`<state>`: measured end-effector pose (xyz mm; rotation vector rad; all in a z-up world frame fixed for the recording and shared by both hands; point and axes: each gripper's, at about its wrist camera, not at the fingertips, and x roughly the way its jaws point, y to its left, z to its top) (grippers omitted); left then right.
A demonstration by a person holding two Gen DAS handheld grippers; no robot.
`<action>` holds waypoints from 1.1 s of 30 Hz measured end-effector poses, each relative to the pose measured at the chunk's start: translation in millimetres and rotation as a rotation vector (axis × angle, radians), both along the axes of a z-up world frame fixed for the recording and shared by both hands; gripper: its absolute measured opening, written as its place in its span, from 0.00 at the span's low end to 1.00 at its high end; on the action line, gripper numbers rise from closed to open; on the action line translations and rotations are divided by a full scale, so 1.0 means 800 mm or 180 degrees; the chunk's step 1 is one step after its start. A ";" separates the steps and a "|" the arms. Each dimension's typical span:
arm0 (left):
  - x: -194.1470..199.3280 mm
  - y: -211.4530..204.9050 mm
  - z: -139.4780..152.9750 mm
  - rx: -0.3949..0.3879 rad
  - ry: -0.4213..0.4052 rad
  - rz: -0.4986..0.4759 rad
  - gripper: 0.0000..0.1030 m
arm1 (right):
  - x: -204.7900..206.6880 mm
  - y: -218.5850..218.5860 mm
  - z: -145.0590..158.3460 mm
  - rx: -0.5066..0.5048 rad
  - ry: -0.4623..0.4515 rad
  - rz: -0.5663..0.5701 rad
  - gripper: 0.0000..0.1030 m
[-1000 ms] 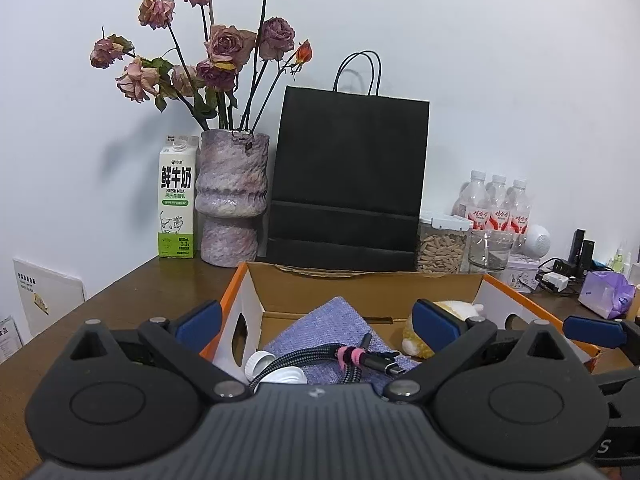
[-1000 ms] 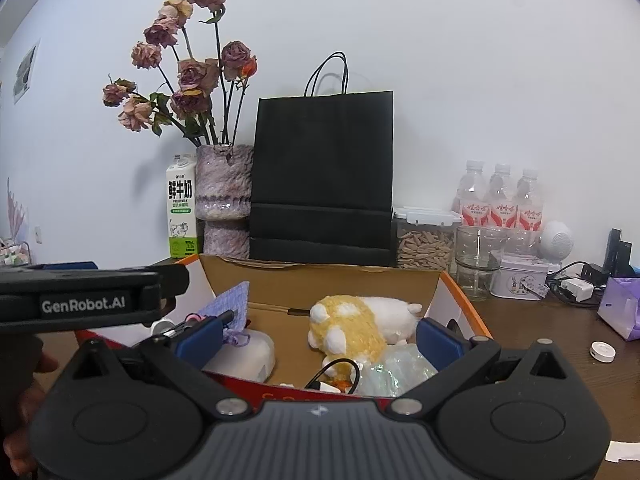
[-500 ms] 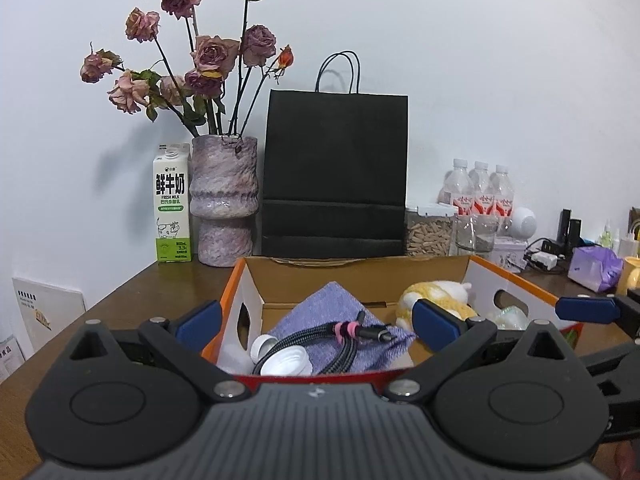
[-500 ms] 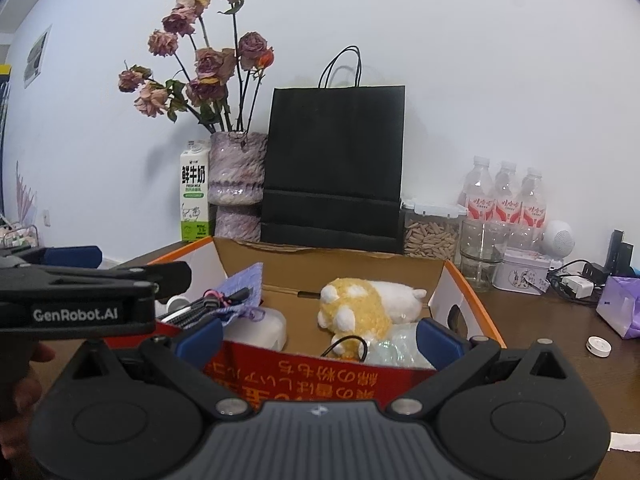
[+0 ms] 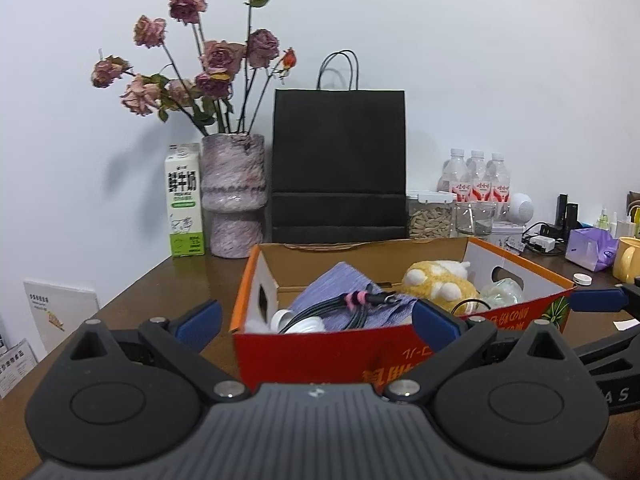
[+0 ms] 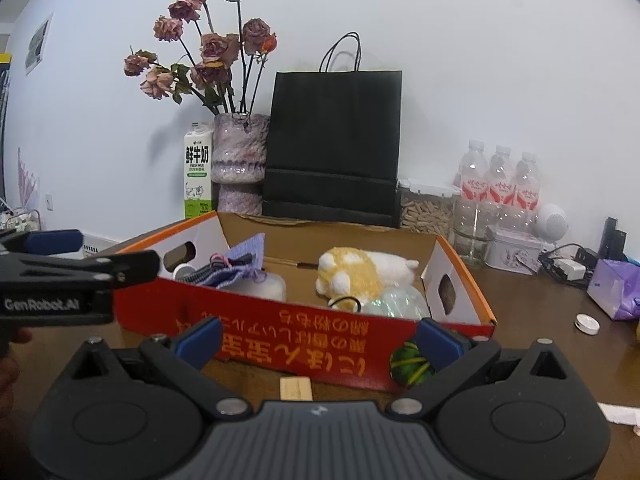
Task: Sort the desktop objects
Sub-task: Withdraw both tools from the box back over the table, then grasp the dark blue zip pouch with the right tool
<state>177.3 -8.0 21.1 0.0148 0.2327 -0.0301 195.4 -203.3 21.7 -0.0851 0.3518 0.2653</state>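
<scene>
Two grippers hover at the near side of a red and orange cardboard box [image 6: 304, 344] that sits on the brown table [image 5: 192, 280]. The left gripper [image 5: 316, 322] has its jaws spread wide and empty, as does the right gripper [image 6: 318, 336], each set framing the box's red front wall. Inside the box, a purple cloth [image 5: 344, 284] lies toward the left with a bundle of black cables [image 5: 340, 308] on top, banded in pink. A yellow and white plush toy [image 6: 360, 272] rests near the middle, beside a clear crumpled plastic item [image 6: 396, 300]. A small wooden piece [image 6: 296, 388] lies on the table just in front of the box. Behind the box stand a black paper bag [image 5: 340, 164], a vase of dried roses [image 5: 234, 196] and a milk carton [image 5: 184, 200].
</scene>
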 end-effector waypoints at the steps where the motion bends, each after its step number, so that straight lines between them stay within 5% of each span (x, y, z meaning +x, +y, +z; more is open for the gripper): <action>1: -0.004 0.003 0.000 -0.0009 0.0002 0.0014 1.00 | -0.002 -0.002 -0.001 0.0007 0.0012 -0.0008 1.00; 14: -0.045 0.020 -0.011 0.0080 0.0196 0.0038 1.00 | -0.048 -0.004 -0.013 0.0037 0.0253 0.0026 1.00; 33: -0.080 0.072 -0.009 0.0090 0.0467 0.0125 1.00 | -0.062 0.086 -0.004 -0.0076 0.1143 0.0079 1.00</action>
